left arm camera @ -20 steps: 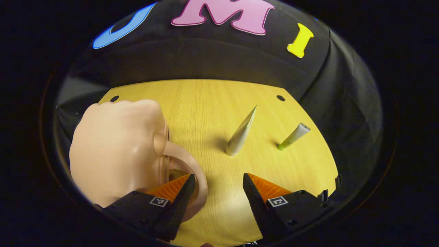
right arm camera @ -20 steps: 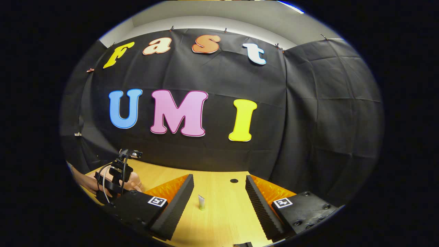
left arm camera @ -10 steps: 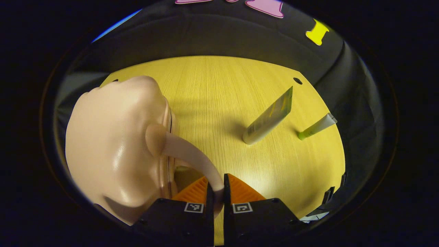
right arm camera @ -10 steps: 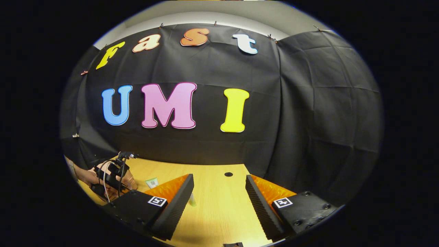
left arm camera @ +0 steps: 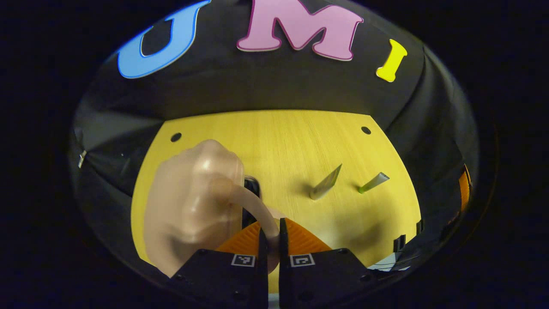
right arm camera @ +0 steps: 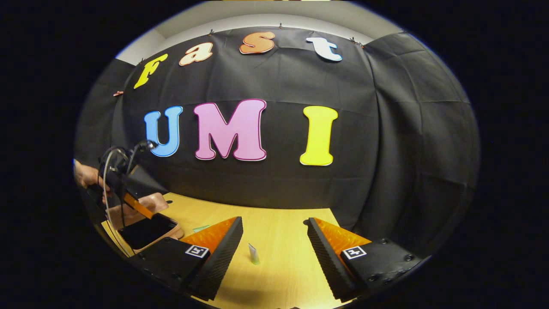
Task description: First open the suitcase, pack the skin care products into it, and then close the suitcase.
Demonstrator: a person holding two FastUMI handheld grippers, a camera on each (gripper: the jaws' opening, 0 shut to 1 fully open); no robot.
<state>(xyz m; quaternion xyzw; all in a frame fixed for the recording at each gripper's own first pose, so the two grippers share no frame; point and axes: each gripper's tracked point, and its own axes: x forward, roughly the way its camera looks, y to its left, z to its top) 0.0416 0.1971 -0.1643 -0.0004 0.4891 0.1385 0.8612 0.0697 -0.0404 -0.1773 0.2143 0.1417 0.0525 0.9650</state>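
Now, in the left gripper view, the pink suitcase (left arm camera: 193,206) sits to the left of the left gripper (left arm camera: 270,240), on the yellow wooden table (left arm camera: 283,141). It looks a bit blurry. Its lid is lifted, and a dark gap shows along the edge that faces the gripper. A curved pink handle (left arm camera: 253,206) bends from the lid down to the gripper. The two fingers are squeezed together on the end of this handle, one on each side.

Ahead of the gripper and to its right, a pale tube (left arm camera: 326,187) stands on the table and looks tilted. A little more to the right stands a smaller tube with a green end (left arm camera: 373,183). The two tubes are apart and do not touch. Both are well away from the suitcase.

In the right gripper view, the left gripper (right arm camera: 128,189) shows far off to the left, with a hand (right arm camera: 85,176) holding it. It is above the suitcase (right arm camera: 146,227), and the lid is tipped up so the dark inside can be seen. The suitcase lies on the table (right arm camera: 283,240), to the left of the right gripper (right arm camera: 274,249).

The right gripper has its fingers spread wide with nothing between them. The small tube with the green end (right arm camera: 254,254) stands on the table, seen in the gap between the fingers but farther ahead, and the fingers do not touch it.
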